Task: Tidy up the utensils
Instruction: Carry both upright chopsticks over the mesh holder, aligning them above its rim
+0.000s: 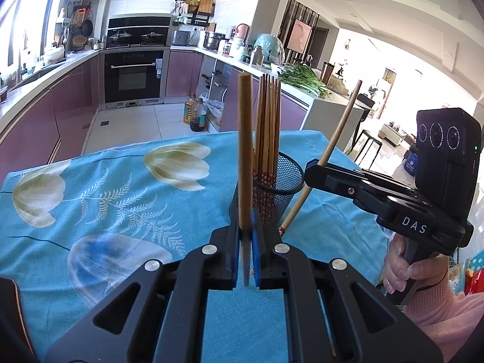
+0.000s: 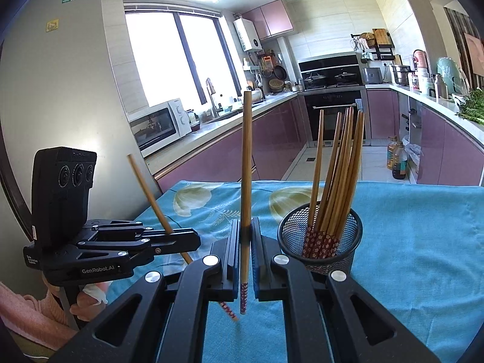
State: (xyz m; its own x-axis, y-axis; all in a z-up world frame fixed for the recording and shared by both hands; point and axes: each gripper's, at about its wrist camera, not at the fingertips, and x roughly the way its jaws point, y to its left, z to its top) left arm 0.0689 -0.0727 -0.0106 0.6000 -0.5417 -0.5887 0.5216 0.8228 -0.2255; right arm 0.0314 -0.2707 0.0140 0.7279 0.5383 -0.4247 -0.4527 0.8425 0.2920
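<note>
Kitchen counter (image 1: 90,187): each tool (image 1: 247,236) (image 2: 245,236) clenches one chopstick (image 1: 245,151) (image 2: 246,166); the crowded holder (image 2: 320,242) just ahead could deflect either, tipping it.

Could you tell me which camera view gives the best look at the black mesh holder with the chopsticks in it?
The right wrist view: the mesh holder stands unobstructed on the blue cloth, rim and bundled chopsticks fully visible. In the left wrist view the holder is partly hidden behind the left gripper and its held chopstick.

I see bare desk (image 1: 90,181) open to my left; ahead, the mesh holder (image 2: 320,242), bristling with upright chopsticks (image 2: 335,175), blocks the way on my right.
</note>
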